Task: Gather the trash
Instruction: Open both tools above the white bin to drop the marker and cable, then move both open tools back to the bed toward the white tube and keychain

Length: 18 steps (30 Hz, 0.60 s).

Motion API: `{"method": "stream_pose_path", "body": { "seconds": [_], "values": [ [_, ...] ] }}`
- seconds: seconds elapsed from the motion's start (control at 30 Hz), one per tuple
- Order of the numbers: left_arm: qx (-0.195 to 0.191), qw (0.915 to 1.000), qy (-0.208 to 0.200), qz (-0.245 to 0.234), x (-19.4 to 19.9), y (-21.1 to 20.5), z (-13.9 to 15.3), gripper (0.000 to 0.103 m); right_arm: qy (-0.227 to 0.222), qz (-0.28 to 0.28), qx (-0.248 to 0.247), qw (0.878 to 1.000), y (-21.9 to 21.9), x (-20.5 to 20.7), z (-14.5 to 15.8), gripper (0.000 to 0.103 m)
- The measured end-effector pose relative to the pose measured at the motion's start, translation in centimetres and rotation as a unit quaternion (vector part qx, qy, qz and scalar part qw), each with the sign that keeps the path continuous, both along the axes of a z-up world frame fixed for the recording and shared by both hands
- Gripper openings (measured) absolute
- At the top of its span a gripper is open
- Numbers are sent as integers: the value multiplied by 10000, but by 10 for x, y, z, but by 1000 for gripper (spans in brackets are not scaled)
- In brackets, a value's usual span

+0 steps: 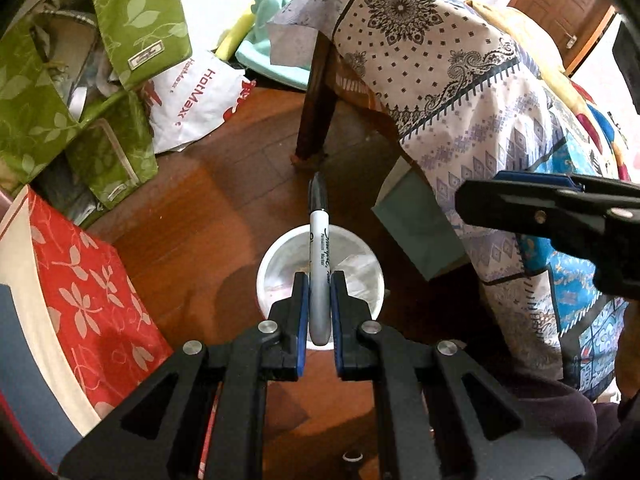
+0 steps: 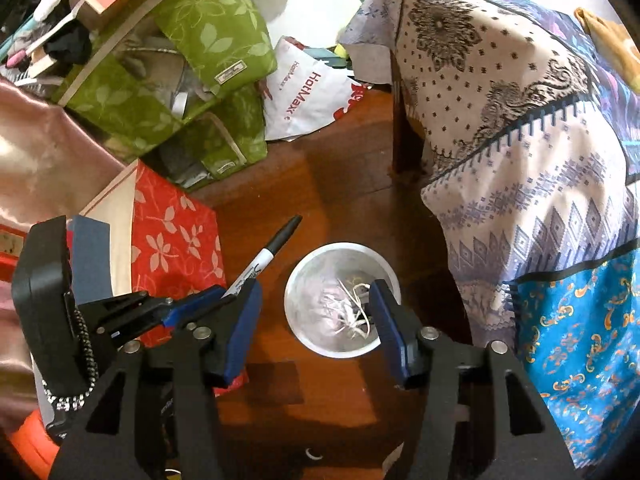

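Hovering over the round white plastic bin [image 1: 266, 276], we had our left gripper [image 1: 319, 280] clamped mid-barrel on the light, stiff, slippery grey-and-black permanent marker [image 1: 319, 236], right gripper [image 2: 316, 304] spread wide, empty.

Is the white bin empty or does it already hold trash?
Not empty: the right wrist view shows crumpled paper and white strips at the bottom of the white bin.

A grey marker [image 1: 319, 276] with black cap, white bin [image 2: 296, 280], red flowered box [image 1: 92, 300], green leaf-print bags [image 1: 136, 12].
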<state>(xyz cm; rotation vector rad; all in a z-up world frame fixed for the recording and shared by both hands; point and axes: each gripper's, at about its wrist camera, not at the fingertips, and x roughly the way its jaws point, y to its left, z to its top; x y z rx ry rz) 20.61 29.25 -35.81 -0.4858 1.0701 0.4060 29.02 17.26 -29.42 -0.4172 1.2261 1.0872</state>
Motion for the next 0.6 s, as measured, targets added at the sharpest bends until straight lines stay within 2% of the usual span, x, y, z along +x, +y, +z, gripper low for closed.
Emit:
{"method": "stream_pose_path", "body": {
  "seconds": [0.23,0.37,0.6],
  "values": [
    [191,9998,-99,55,23,0,9,10,2,-251,30,9997,-19,12,7,52],
    [62,10000,66,15,31,0,8,28,-66,-332,46,9994,-30,14,13,52],
    [321,9993,144,-126,24,-18,31,28,-220,-453,160,9986,-53,10,31,52]
  ]
}}
